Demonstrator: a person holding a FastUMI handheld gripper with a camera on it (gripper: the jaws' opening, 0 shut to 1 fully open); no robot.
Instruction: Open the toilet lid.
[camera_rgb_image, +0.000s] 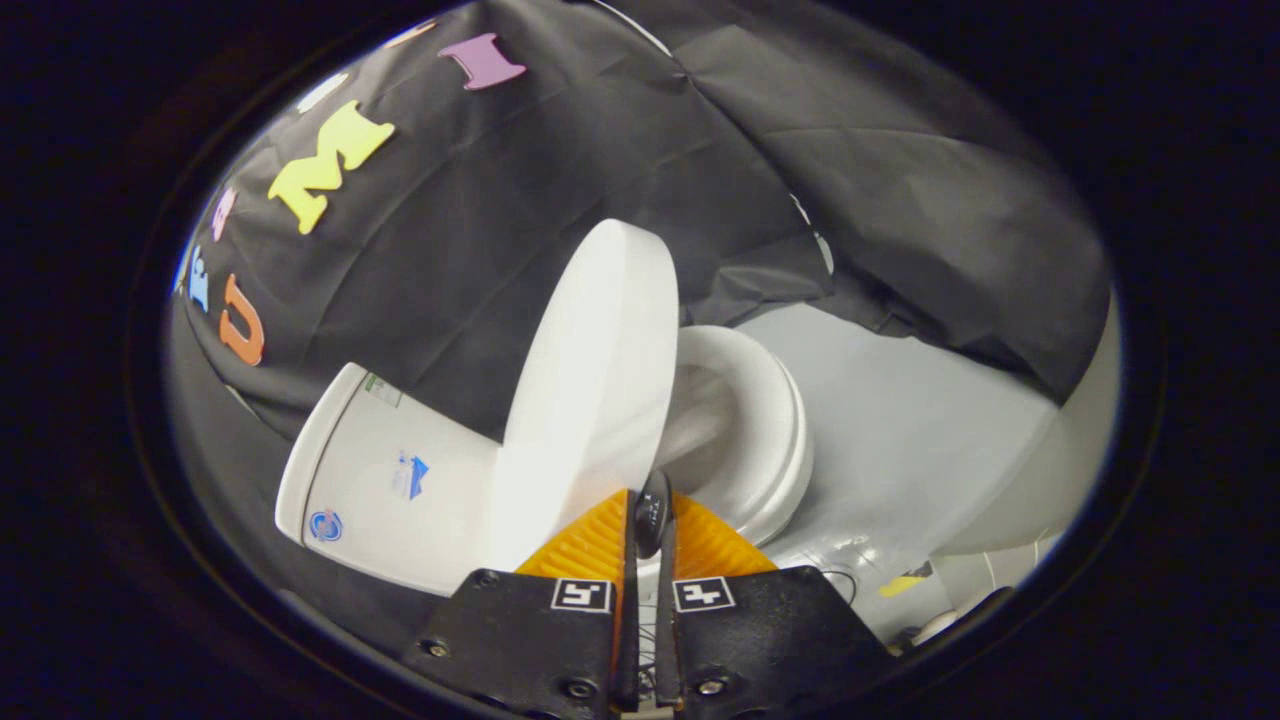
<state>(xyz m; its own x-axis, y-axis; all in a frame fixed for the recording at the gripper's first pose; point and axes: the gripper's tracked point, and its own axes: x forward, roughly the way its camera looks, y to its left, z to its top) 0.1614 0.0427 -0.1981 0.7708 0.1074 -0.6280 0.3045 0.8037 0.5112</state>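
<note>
The white toilet lid is lifted well off the seat and stands partly open, leaning toward the tank. The bowl's inside shows between lid and seat. My gripper is at the lid's front rim. Its orange ribbed fingers stand almost together, pressed on a small dark tab at that rim. The lid's rim edge runs down to just ahead of the fingertips.
The white tank carries small stickers on its side. A pale grey floor lies beyond the bowl. Black cloth hangs behind and around the toilet. Small items and a cable lie on the floor beside the right finger.
</note>
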